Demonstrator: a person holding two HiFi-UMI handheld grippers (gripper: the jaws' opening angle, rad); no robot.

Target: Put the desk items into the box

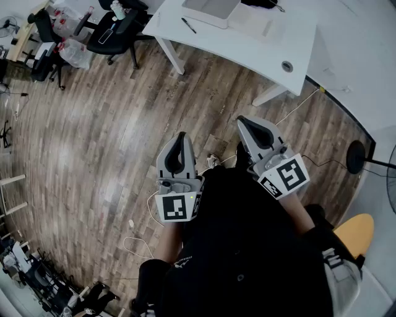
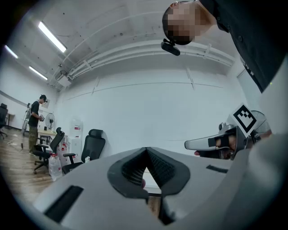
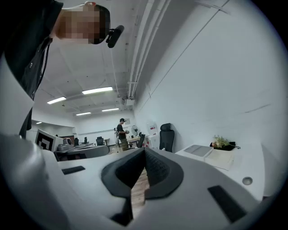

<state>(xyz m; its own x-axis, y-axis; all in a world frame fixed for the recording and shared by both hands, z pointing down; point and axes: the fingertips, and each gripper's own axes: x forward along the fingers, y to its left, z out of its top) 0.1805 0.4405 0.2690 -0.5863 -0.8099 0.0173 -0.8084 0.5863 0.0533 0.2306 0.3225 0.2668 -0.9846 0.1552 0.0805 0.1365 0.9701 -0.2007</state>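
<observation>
I am standing on a wood floor, away from the white desk (image 1: 247, 46). On the desk lie a grey flat case (image 1: 210, 8), a pen (image 1: 189, 25) and a white box (image 1: 252, 22). My left gripper (image 1: 181, 137) is shut and holds nothing, tips pointing toward the desk. My right gripper (image 1: 245, 121) is also shut and holds nothing. In the left gripper view the pads meet at the left gripper (image 2: 146, 151), with the right gripper (image 2: 211, 143) off to the side. The right gripper view shows the right gripper (image 3: 144, 151) with its pads together and the desk (image 3: 234, 173) beyond.
Black office chairs (image 1: 114, 28) and bagged water bottles (image 1: 74, 52) stand at the back left. Cables (image 1: 139, 247) trail over the floor near my feet. A fan base (image 1: 356, 156) and a yellow stool (image 1: 356, 232) are at the right. Another person (image 3: 121, 134) stands far off.
</observation>
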